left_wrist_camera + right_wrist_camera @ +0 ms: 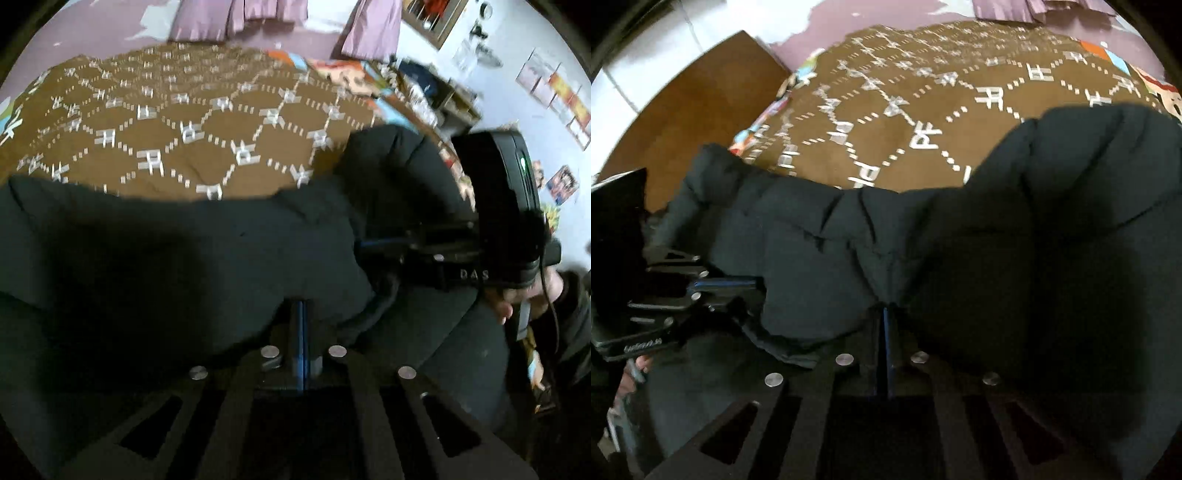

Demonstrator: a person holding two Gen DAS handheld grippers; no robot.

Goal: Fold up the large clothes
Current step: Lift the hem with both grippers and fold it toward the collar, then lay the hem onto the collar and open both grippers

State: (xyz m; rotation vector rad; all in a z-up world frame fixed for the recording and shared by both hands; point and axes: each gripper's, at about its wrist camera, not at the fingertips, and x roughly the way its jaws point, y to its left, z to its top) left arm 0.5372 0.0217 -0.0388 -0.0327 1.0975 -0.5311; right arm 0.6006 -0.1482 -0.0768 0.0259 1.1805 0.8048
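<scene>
Fabric filled both views — a big dark padded jacket (184, 258) lay bunched across the near edge of the bed, over a brown blanket (177, 125) patterned with white dotted hexagons. The left gripper (302, 314) had its jaws pinched together, the 2 blue-edged fingers meeting in a single line with a fold of the jacket caught at their tips. The right gripper (888, 317) did the same: jaws closed tight, dark cloth gathered into puckers just above where they met.

From the left wrist view, the right gripper (388, 245) came in from the right side, lying sideways with its tip buried in the jacket's folds, and a bare hand (524, 295) wrapped around its handle. From the right wrist view, the left gripper (731, 286) showed at the left edge, its blue-edged fingers (720, 284) closed against the jacket's edge — the 2 tools sat near each other on the same stretch of cloth.

Beyond the blanket, purple pillows (236, 18) rested at the far end of the bed, and a wooden board (694, 122) stood off to the left of it. Posters (561, 96) dotted the pale wall on the right.
</scene>
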